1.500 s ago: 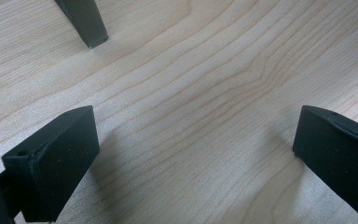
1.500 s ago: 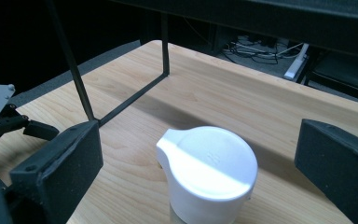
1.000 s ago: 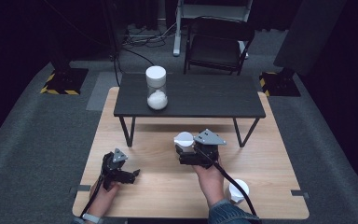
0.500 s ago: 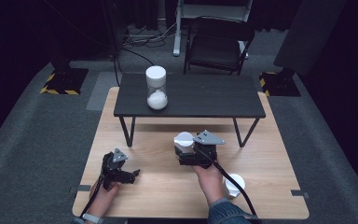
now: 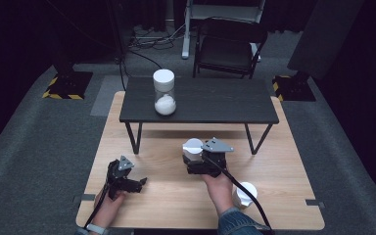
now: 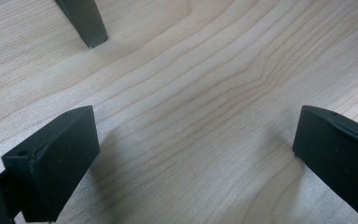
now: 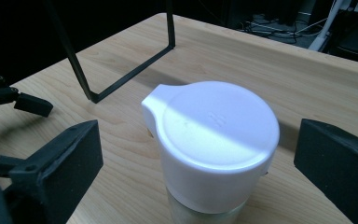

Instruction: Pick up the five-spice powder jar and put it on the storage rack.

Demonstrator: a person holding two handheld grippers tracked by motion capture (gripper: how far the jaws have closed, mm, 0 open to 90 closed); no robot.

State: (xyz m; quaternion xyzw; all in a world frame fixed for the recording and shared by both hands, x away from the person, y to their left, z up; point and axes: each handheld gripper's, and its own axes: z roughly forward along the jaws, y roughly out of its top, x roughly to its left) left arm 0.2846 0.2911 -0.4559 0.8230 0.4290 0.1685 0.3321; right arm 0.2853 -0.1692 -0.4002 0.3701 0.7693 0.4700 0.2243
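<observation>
I count 3 white-lidded jars: one on the black bench [image 5: 163, 92], one between my right jaws [image 7: 213, 144], one by my right forearm [image 5: 244, 195]. 2 grippers: left [image 5: 136, 184], right [image 5: 192, 159]. 1 black bench [image 5: 215, 100] on 1 wooden table [image 5: 176, 196]. 1 chair [image 5: 227, 49] behind. 2 yellow-black striped floor bases, left [image 5: 66, 84] & right [image 5: 293, 87].

Jar w/ white powder [image 5: 164, 93] on black bench [image 5: 210, 100]; chair [image 5: 230, 46] behind.
</observation>
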